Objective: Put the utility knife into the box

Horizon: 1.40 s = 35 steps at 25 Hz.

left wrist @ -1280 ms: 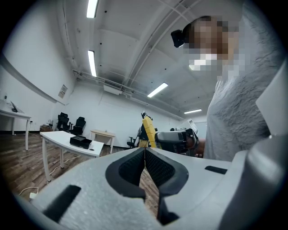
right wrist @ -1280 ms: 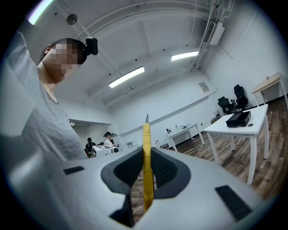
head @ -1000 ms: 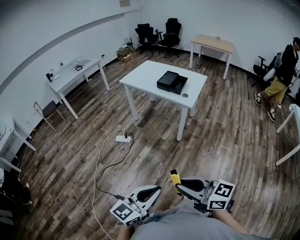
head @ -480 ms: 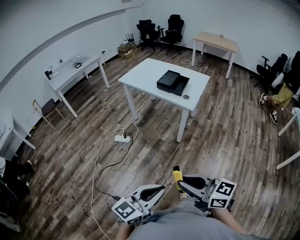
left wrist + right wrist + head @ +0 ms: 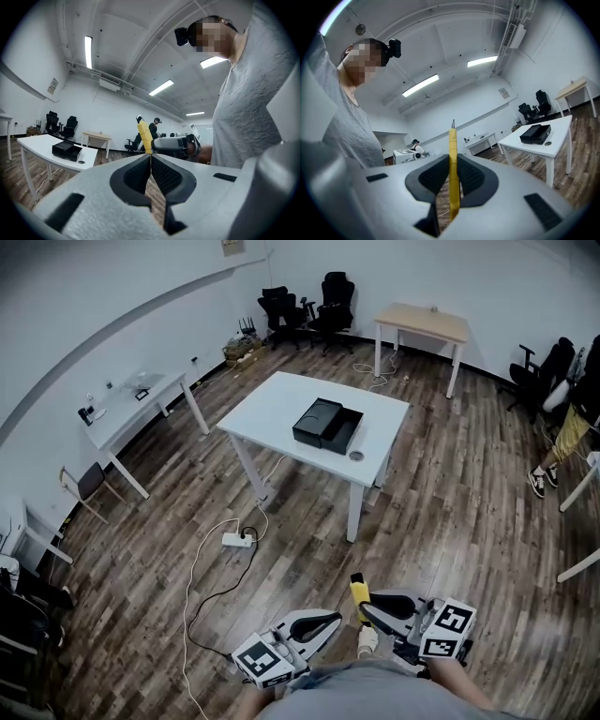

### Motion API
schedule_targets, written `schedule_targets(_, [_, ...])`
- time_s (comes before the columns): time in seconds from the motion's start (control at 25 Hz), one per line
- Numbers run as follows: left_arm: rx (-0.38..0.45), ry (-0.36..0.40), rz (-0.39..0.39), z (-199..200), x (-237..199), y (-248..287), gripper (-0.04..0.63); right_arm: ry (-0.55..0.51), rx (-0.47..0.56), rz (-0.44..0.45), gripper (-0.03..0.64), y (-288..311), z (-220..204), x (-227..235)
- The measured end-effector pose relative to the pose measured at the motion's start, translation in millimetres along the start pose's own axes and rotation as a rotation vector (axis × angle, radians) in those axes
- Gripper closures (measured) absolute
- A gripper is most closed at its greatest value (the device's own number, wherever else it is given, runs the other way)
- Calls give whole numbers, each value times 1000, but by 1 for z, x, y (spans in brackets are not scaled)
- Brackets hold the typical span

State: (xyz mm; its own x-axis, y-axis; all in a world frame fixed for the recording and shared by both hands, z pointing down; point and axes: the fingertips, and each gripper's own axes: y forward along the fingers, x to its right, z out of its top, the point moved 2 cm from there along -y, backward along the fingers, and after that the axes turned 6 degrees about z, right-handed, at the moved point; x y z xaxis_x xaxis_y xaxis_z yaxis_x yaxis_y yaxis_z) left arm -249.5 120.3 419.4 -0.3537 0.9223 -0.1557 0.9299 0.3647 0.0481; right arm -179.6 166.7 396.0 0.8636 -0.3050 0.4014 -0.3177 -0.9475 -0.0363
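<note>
You stand in a white-walled room with a dark wood-plank floor (image 5: 450,512), and a white table (image 5: 272,404) is out ahead of you. The black box (image 5: 326,424) sits on that table near its far-right part, with a small round object (image 5: 356,456) just beside it toward the edge. A power strip (image 5: 235,539) lies on the floor by the nearest table leg, its white cable trailing back toward you.

The yellow utility knife (image 5: 453,168) is nowhere near the box. It is down at your waist in your right gripper (image 5: 367,607), well apart from the table. In the right gripper view the knife stands edge-on between the two dark ribbed pads. Its body runs past the jaw tips and a thin metal tip shows at its far end, while its other end hangs below the pads. The jaws are pressed against its two flat sides and pinch it firmly. From the head view the knife points forward, roughly toward the table.

Your left gripper (image 5: 151,161) is held low beside the right one, and its pads are pressed together tip to tip with nothing between them. Its view looks across at the knife and the right gripper, with the table and box off to the left.
</note>
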Motion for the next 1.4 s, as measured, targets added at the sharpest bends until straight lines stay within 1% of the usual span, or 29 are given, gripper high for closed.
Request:
schedule_targets(0.2, [-17,16,-1,14,-19,57,577,-8,18,-4,548,-18,29,52])
schedule_targets(0.32, [-14,18,0,17,-28,89,577,-16,25,-3,546,-32,42,81])
schedule_targets(0.44, [-17,17,-9,16,-33,117,577,-20,30,-3,548,-44,53,108])
schedule_targets(0.6, [-50,40,-29,9,-34,143,577,-24,26,-2,548,-53,62,133])
schedule_targets(0.76, [-92,51,-45,4,-33,155,577,5,43,1,548,-57,66,147])
schedule_targets(0.84, [-92,47,-46,4,-37,159,577,13,38,5,548,-55,65,153])
schedule_targets(1.0, [-109,38,-24,-3,-56,163,577,22,22,4,548,-47,66,171])
schedule_targets(1.16, [-104,32,-22,3,-80,173,577,37,20,8,546,-33,74,191])
schedule_targets(1.4, [-68,49,-10,18,-122,183,577,60,14,13,547,-9,87,223])
